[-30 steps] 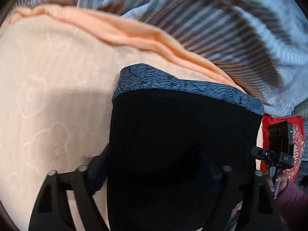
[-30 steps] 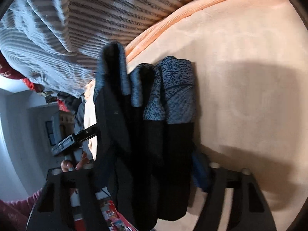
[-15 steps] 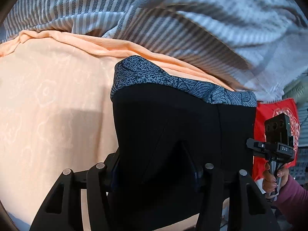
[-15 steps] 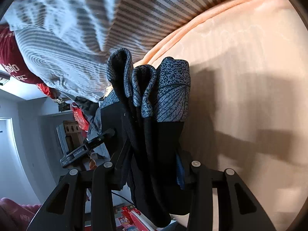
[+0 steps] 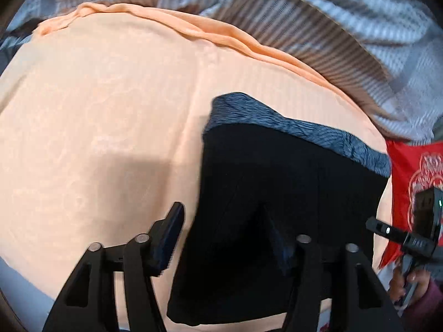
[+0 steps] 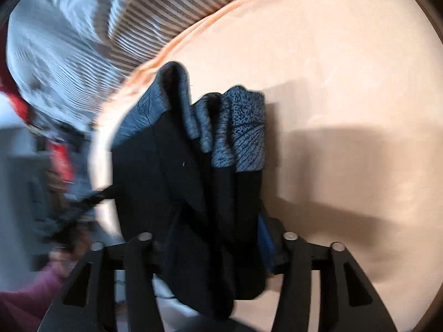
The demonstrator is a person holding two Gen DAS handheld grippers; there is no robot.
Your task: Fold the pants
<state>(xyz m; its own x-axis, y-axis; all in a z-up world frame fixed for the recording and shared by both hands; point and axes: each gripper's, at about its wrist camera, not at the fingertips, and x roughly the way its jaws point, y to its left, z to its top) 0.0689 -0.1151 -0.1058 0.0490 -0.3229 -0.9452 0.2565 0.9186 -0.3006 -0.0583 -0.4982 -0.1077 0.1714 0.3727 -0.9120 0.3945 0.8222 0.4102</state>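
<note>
Mostly mid-fold, by my read: the pants (image 5: 277,193) are bunched into layers, black body with the grey patterned waistband (image 5: 290,127) at the far end, lying over the peach sheet (image 5: 97,124) of the bed. A striped blanket (image 5: 304,19) is heaped beyond it. In the right wrist view the pants (image 6: 193,193) show several stacked folds, waistband (image 6: 243,132) layers side by side. Not flat or squared yet, so I'd judge the final lay-down and smoothing remain.

Left gripper (image 5: 229,246): jaws opening. Its left finger (image 5: 169,232) stands clear of the cloth with sheet visible in the gap; the other finger is buried in black fabric, so the pad is hidden. No pinch that I can see.

Right gripper (image 6: 213,249): jaws also opening, cloth bunched thick between the fingers. Frame is motion-blurred and the pads are covered, so I cannot tell if it is pressing or already slack.

The right gripper (image 5: 409,238) and the person's hand (image 5: 407,285) show at the right edge of the left wrist view.
</note>
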